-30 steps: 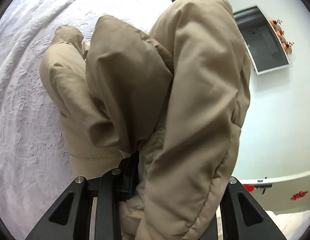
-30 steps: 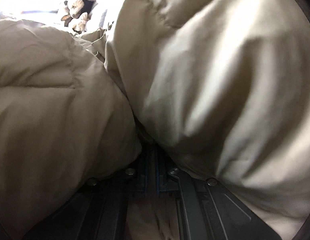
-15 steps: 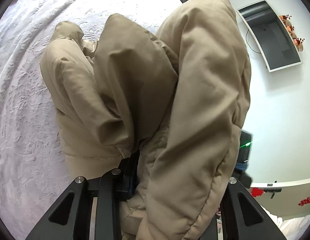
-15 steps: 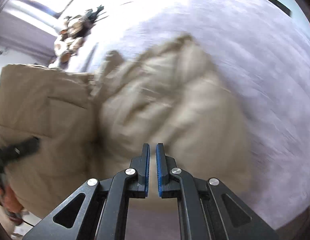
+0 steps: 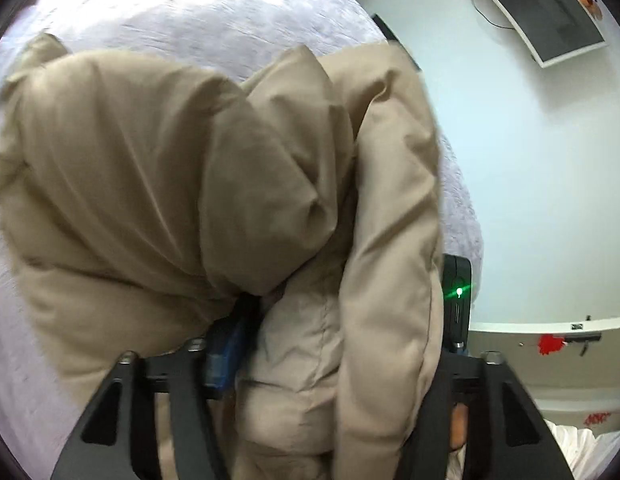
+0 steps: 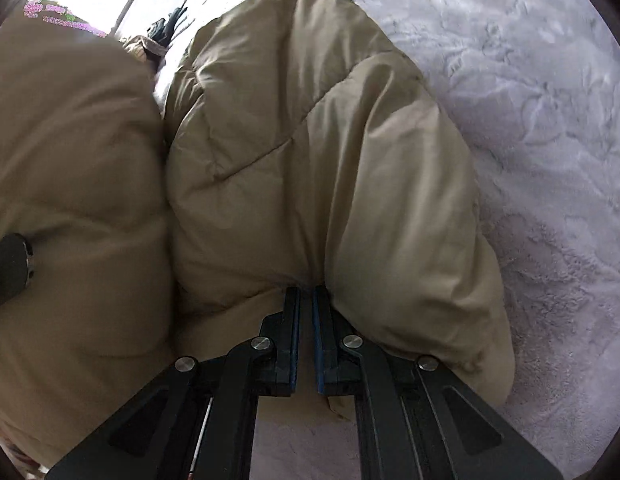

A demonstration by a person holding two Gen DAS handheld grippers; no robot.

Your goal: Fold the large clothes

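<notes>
A puffy tan jacket [image 5: 157, 184] is bunched over a pale lilac bedspread [image 5: 213, 12]. My left gripper [image 5: 249, 320] is shut on a thick fold of the jacket, which drapes over its fingers and hides the fingertips. In the right wrist view the same jacket [image 6: 310, 168] lies in a padded heap on the bedspread [image 6: 550, 120]. My right gripper [image 6: 305, 292] has its jaws nearly together with a thin gap, tips pressed against the jacket's edge; I see no cloth between them. The left gripper's body [image 6: 7, 268] shows at the left edge.
A wall-mounted screen [image 5: 542, 4] hangs on the white wall at upper right. A black device with a green light [image 5: 458, 292] sits beside the jacket. A pale ledge with red marks [image 5: 550, 344] runs at lower right. Dark items [image 6: 169, 24] lie at the bed's far end by a bright window.
The right gripper came free of the jacket, pulled back, then moved in against its edge. The left gripper has swung with its fold, and the jacket now hangs lower and wider over the bed.
</notes>
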